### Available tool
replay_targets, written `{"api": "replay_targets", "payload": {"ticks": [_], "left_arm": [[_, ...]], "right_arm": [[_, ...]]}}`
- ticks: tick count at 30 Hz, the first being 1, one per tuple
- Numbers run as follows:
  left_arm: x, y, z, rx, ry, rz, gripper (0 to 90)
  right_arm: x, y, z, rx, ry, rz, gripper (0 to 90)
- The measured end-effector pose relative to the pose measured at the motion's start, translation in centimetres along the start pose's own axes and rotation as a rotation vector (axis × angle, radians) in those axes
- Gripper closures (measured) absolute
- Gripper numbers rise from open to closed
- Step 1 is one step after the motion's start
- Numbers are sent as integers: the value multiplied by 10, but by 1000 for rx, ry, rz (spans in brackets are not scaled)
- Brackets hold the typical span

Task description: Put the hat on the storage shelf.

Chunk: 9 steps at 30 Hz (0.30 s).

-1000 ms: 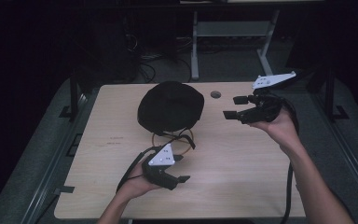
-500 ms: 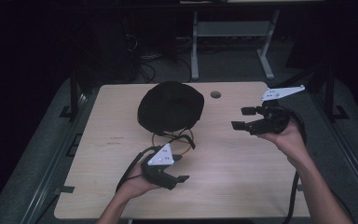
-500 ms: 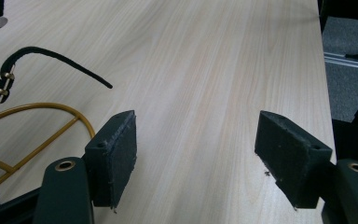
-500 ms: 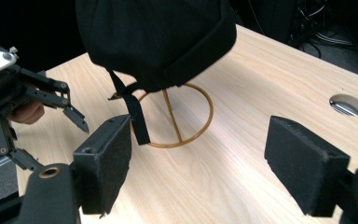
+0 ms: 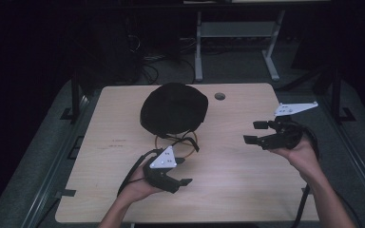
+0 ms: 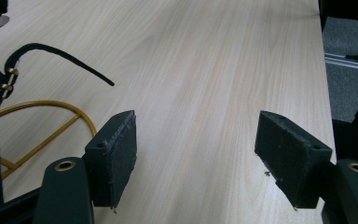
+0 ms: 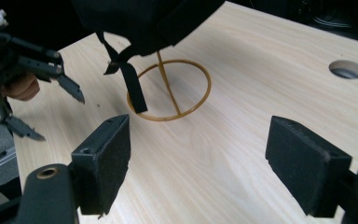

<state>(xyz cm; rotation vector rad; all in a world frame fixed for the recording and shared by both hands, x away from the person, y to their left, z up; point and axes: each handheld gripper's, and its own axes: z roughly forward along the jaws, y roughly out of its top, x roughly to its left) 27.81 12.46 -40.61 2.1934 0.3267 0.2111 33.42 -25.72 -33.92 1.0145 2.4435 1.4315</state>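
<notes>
The right gripper (image 5: 255, 132), jaws wide and holding nothing, has dropped lower toward the black hat (image 5: 173, 108) on its stand.

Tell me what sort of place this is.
Probably a lab or workshop set up for recording: a light wooden table with a cable hole, a black cap on a gold wire stand, cables on the dark floor behind.

High cam looks down from near side; gripper cams sit low, close to table (image 5: 237, 190); both share gold ring stand (image 7: 170, 91).
</notes>
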Motion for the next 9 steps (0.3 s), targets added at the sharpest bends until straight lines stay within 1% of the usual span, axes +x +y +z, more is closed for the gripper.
{"api": "replay_targets", "payload": {"ticks": [4, 9], "left_arm": [[1, -1, -1, -8, 3, -6, 292], [2, -1, -1, -1, -4, -9, 292]], "right_arm": [[0, -14, -2, 5, -4, 11, 212], [1, -35, -2, 17, -4, 30, 200]]}}
